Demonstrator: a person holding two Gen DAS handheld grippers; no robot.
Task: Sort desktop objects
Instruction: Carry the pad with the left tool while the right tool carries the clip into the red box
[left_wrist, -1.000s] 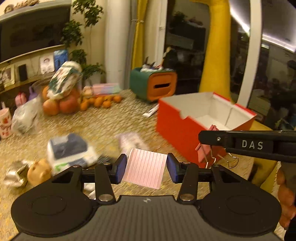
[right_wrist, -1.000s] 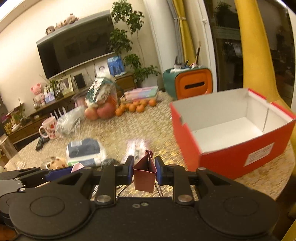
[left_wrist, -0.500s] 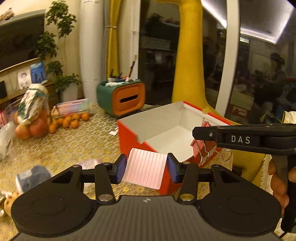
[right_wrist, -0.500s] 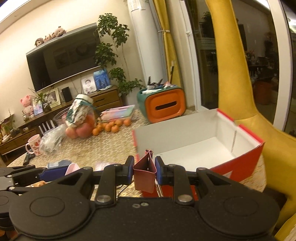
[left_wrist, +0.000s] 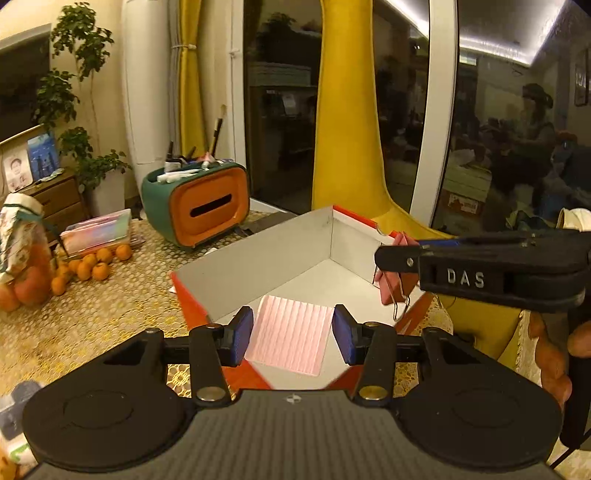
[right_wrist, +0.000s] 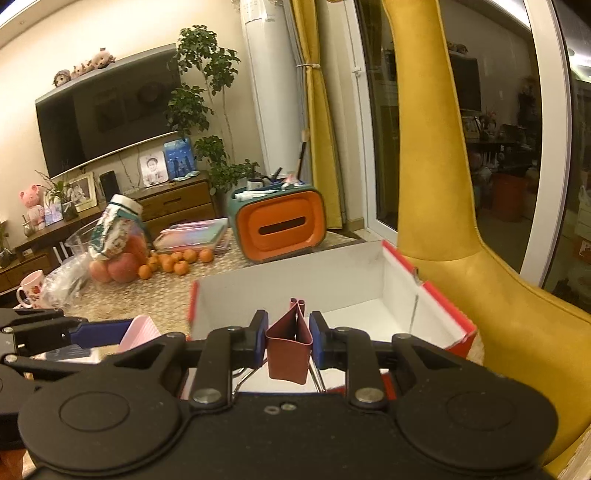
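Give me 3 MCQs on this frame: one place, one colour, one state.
1. Where is the pink ribbed pad that the left gripper holds?
A. over the open box
B. beside the oranges
C. on the tissue holder

2. What colour is the binder clip?
A. green
B. dark red
C. yellow

3. What state is the right gripper in?
A. open, empty
B. shut on the binder clip
C. shut on a pen

Answers:
1 A, the box's white floor shows behind and around the pad.
2 B, its folded body is maroon.
3 B, both pads press the clip's sides.
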